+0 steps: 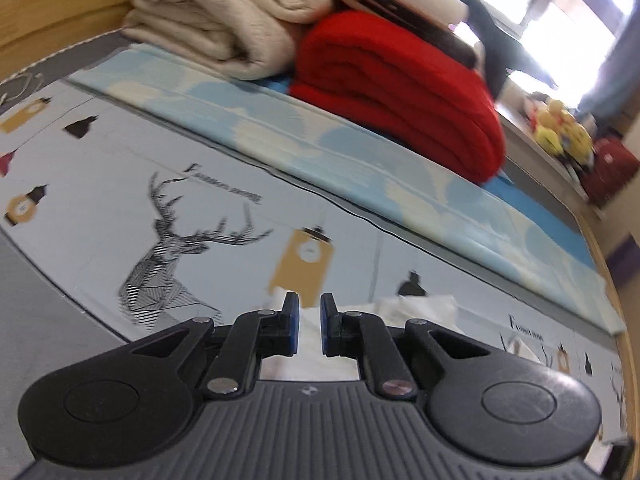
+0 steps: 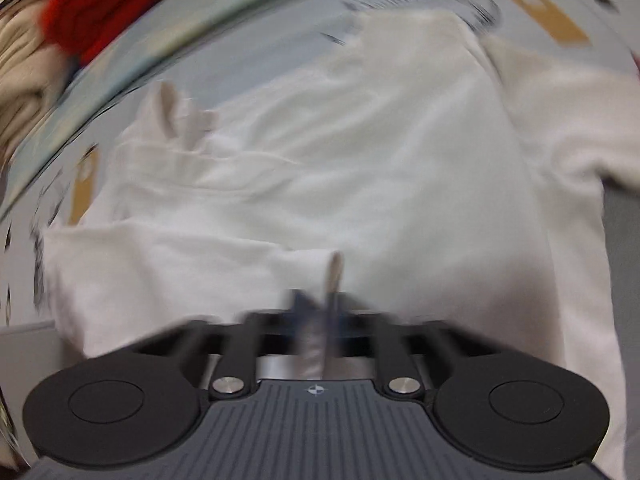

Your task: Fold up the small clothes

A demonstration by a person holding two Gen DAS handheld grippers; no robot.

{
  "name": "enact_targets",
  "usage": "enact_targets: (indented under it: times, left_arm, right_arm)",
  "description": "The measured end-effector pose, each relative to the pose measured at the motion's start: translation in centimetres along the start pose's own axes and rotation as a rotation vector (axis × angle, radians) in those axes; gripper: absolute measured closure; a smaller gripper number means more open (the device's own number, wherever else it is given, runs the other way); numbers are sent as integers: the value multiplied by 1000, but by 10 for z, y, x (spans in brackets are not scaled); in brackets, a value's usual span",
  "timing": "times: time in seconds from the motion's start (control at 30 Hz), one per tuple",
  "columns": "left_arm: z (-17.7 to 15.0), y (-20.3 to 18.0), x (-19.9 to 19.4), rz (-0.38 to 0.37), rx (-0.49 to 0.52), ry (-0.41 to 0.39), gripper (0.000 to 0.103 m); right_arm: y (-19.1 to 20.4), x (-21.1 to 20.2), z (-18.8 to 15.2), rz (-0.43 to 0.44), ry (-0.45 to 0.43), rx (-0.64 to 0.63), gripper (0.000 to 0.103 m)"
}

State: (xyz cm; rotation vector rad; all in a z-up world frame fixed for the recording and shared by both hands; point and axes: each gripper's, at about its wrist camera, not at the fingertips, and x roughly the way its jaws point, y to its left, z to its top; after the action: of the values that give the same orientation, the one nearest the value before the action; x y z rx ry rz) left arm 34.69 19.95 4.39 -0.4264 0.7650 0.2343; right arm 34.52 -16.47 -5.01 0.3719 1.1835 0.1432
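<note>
Nearest in the right wrist view, the right gripper (image 2: 316,300) has its jaws brought together on a thin raised fold of the white cotton garment (image 2: 360,152) — a pinched ridge of cloth stands up just ahead of the fingertips, though blur softens the exact contact. The gripper points steeply down at the cloth. Beyond it the garment spreads wide and rumpled across the pale grey bedsheet printed with deer heads and mustard tags (image 2: 560,4), one sleeve-like flap reaching off to the right, a small crumpled corner lifted at the left. Farther back, at the upper left edge, lie blurred patches of red and cream fabric.

In the left wrist view, the left gripper (image 1: 309,312) holds its blue-padded fingers (image 1: 292,320) nearly together, a narrow gap between them with only the garment (image 1: 416,312) seen through it, lying below; the pads clamp nothing. The white cloth shows beneath and just right of the tips, flat on the sheet (image 1: 100,184). The gripper tilts downward over the bed. Past it runs a long folded light-blue and white patterned quilt (image 1: 320,148); behind that sit a rolled cream fleece blanket (image 1: 216,16) and a folded red fleece blanket (image 1: 408,92) side by side — touching. Far right, a yellow plush toy (image 1: 560,128) rests on a shelf.
</note>
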Motion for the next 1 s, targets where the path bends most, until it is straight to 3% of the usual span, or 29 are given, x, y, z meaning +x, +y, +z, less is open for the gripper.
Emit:
enact_targets:
  times: [0.07, 0.13, 0.2, 0.27, 0.3, 0.37, 0.4, 0.5, 0.73, 0.83, 1.0]
  left_arm:
    - [5, 8, -6, 9, -15, -6, 93]
    - [7, 10, -10, 11, -18, -13, 93]
    - [8, 11, -11, 9, -16, -17, 93]
    - [7, 10, -12, 8, -7, -18, 93]
    - [6, 9, -11, 5, 0, -13, 93]
    - [3, 4, -8, -4, 23, 3, 93]
    - [1, 0, -6, -7, 41, 11, 93]
    - [-8, -11, 7, -21, 94, 58, 93]
    - [-48, -40, 55, -132, 229, 287, 87]
    - [-63, -50, 69, -138, 308, 319, 76]
    - [-73, -61, 82, -166, 372, 299, 76]
  right_arm:
    - [16, -14, -1, -13, -65, -98, 101]
    - [25, -37, 5, 61, -156, -151, 102]
    - [21, -70, 17, 165, -253, -145, 102]
    - [1, -101, 33, 203, -374, -92, 102]
    - [-20, -117, 45, 180, -444, -31, 102]
    - [-61, -127, 64, 70, -492, 99, 102]
    - [-84, -123, 72, 2, -476, 163, 102]
    - [-125, -98, 83, -14, -361, 272, 102]
    - [-113, -91, 92, -16, -351, 187, 102]
    - [-112, -93, 97, -8, -348, 201, 102]
    - [-108, -98, 93, -8, -358, 171, 102]
